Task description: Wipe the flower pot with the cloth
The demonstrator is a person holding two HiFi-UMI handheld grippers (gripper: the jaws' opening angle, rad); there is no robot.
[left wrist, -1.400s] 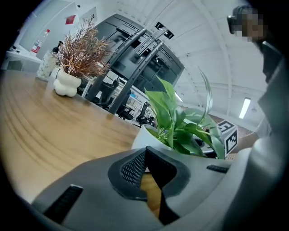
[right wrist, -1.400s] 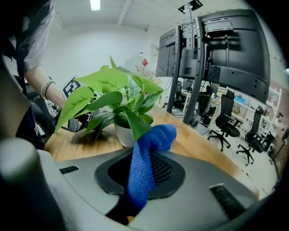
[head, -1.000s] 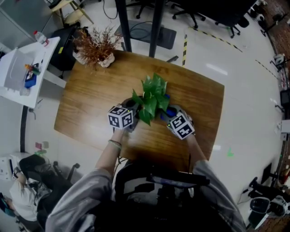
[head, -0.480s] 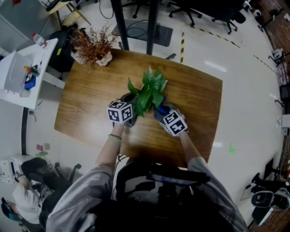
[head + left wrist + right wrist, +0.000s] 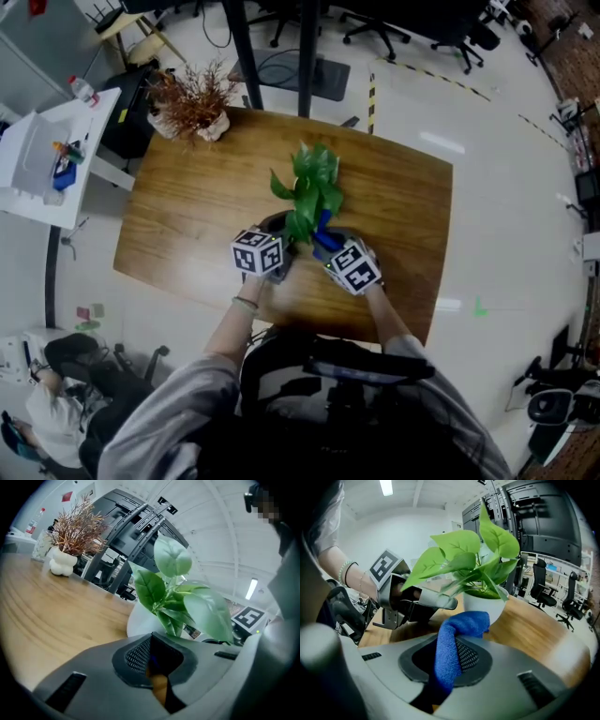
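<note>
A white flower pot (image 5: 485, 605) with a green leafy plant (image 5: 311, 187) stands near the middle of the wooden table (image 5: 187, 216). My right gripper (image 5: 450, 660) is shut on a blue cloth (image 5: 455, 637), whose bunched end touches the pot's near side. In the head view the blue cloth (image 5: 323, 239) shows under the leaves, just ahead of the right gripper (image 5: 335, 248). My left gripper (image 5: 157, 660) looks shut with nothing in it, its tips close to the pot (image 5: 139, 619) on the left side. Leaves hide most of the pot from above.
A dried reddish plant in a white vase (image 5: 195, 101) stands at the table's far left corner. A white side table (image 5: 42, 155) with small items is off to the left. Two black posts (image 5: 239, 47) rise behind the table. Office chairs stand further back.
My right gripper with the cloth has slid left, closer to the left gripper and along the pot's near side. The left gripper stays by the pot.
</note>
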